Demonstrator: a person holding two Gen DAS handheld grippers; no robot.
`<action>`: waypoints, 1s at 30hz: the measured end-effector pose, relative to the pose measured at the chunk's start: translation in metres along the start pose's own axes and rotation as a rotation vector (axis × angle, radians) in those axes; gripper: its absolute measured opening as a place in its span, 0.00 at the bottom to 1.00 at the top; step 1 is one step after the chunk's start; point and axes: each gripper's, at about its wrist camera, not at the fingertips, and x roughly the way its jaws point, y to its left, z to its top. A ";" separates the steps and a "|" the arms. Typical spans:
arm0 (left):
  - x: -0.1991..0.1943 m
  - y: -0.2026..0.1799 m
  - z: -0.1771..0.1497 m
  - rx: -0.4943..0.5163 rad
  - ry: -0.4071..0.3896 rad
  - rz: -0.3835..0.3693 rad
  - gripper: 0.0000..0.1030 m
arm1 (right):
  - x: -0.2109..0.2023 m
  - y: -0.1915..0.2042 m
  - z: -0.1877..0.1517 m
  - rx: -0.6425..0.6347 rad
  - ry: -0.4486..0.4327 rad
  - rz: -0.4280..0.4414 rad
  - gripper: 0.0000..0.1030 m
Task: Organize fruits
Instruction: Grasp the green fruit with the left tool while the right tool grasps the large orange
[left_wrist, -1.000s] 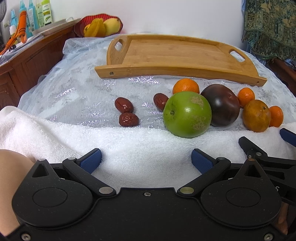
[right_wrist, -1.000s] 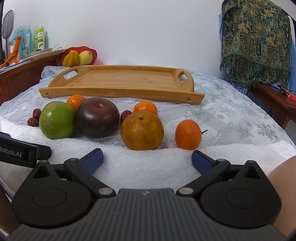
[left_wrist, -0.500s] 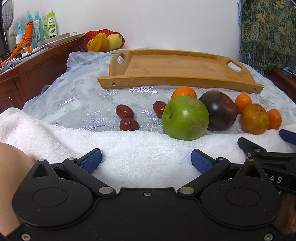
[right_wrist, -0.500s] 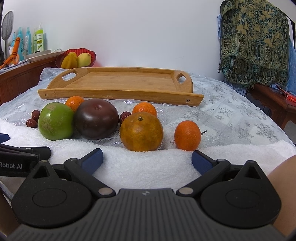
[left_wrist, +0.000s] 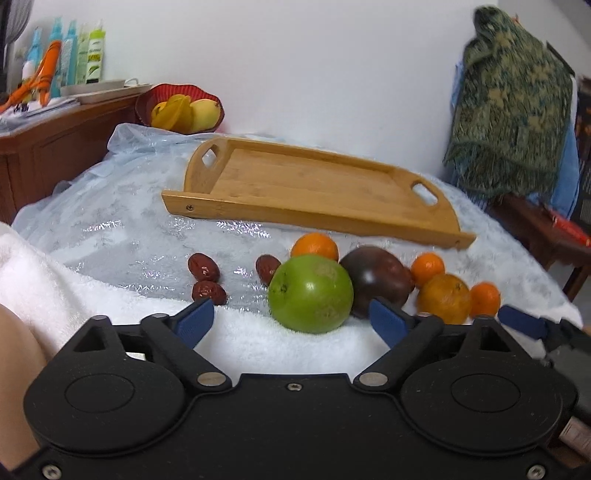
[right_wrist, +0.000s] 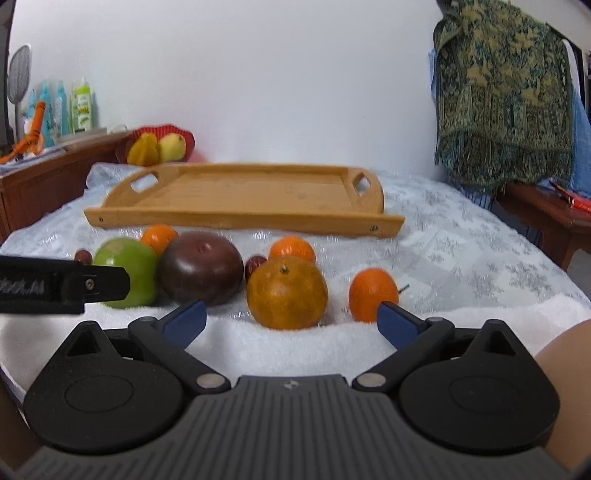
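Since a second ago your left gripper (left_wrist: 291, 319) has swung onto the green apple (left_wrist: 310, 292), jaws just narrowing, still open, apple dead ahead at the towel's (left_wrist: 258, 350) far edge; right gripper (right_wrist: 291, 320) open, faces the big orange (right_wrist: 287, 293).

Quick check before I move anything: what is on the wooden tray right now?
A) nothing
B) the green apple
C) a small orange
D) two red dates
A: the wooden tray shows only bare boards, while the green apple and the other fruit sit on the tablecloth in front of it.
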 end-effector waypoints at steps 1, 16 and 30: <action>-0.001 0.001 0.002 -0.008 -0.009 -0.004 0.77 | 0.000 0.001 0.000 -0.001 -0.001 0.011 1.00; 0.009 -0.003 0.001 0.029 -0.022 -0.048 0.52 | 0.005 0.002 0.002 0.029 -0.022 0.045 0.69; 0.028 -0.009 -0.003 0.046 -0.012 -0.042 0.54 | 0.017 -0.001 0.002 0.056 0.019 0.028 0.65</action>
